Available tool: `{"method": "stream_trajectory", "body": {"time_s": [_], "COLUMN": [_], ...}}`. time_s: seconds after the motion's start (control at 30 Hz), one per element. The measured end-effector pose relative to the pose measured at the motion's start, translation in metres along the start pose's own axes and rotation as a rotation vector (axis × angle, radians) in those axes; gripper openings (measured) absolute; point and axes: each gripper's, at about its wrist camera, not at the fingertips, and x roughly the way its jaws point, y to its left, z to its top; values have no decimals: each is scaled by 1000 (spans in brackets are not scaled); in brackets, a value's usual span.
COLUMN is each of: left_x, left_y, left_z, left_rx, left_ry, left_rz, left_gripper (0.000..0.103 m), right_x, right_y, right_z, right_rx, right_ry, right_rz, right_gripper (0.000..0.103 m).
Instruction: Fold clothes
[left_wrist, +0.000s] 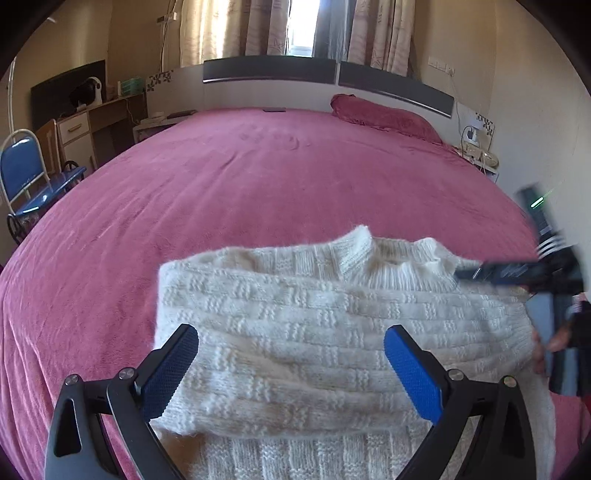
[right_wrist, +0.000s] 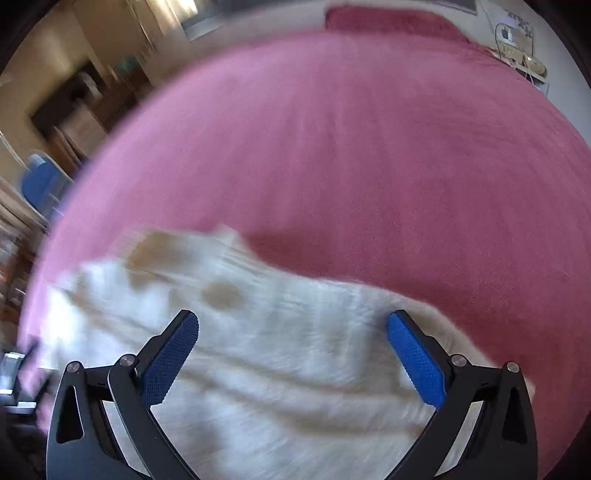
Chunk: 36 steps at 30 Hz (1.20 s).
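A cream cable-knit sweater lies on the pink bedspread in the lower half of the left wrist frame, its ribbed collar toward the top and one layer already doubled over another, a folded edge running across the lower centre. The left gripper hangs just above that fold with its blue pads spread wide and nothing between them. In the right wrist view the right gripper is likewise spread wide and empty over the sweater, which there fills the lower left of the frame. Judging from the doubled layers, the fold seems part done: both tools have let go or are between grasps, and the next move probably calls for picking a fresh edge, such as the side near the collar or the lower hem, closing on it and carrying it across without dragging the soft knit out of line. The left view is sharp and shows the knit pattern, the headboard, a pink pillow at upper right and the other gripper at the right edge; the right view is smeared by motion, so texture and fold lines cannot be read, though it shows more bare bedspread beyond the garment.
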Motion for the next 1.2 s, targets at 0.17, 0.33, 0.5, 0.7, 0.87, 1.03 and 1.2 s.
{"method": "stream_trajectory", "body": {"time_s": [0.17,0.33,0.5,0.7,0.87,1.03,1.2], "left_x": [7,10,14,2,13,100,80], "left_y": [2,5,18,12,-17,-33,-47], "left_z": [-1,-2,-2,12,45,41,57], "left_rx": [-15,6,-60,7,89,195,221], "left_ry": [26,23,27,-32,-40,202,98], "left_rz": [0,12,11,36,-40,8,43], "left_gripper": [103,103,103,103,103,103,103], "right_x": [-16,8,-35,-64,-72,-93,-74], "right_y": [16,6,18,52,34,26,36], "right_z": [-1,-4,-24,-96,-93,-90,-83], "right_rx": [-88,-65,-12,-58,13,17,47], "right_ry": [-4,83,-27,-146,-228,-257,-259], "right_rz": [-29,-87,-28,-91,-148,-124,-160], "right_gripper": [103,103,103,103,103,103,103]}}
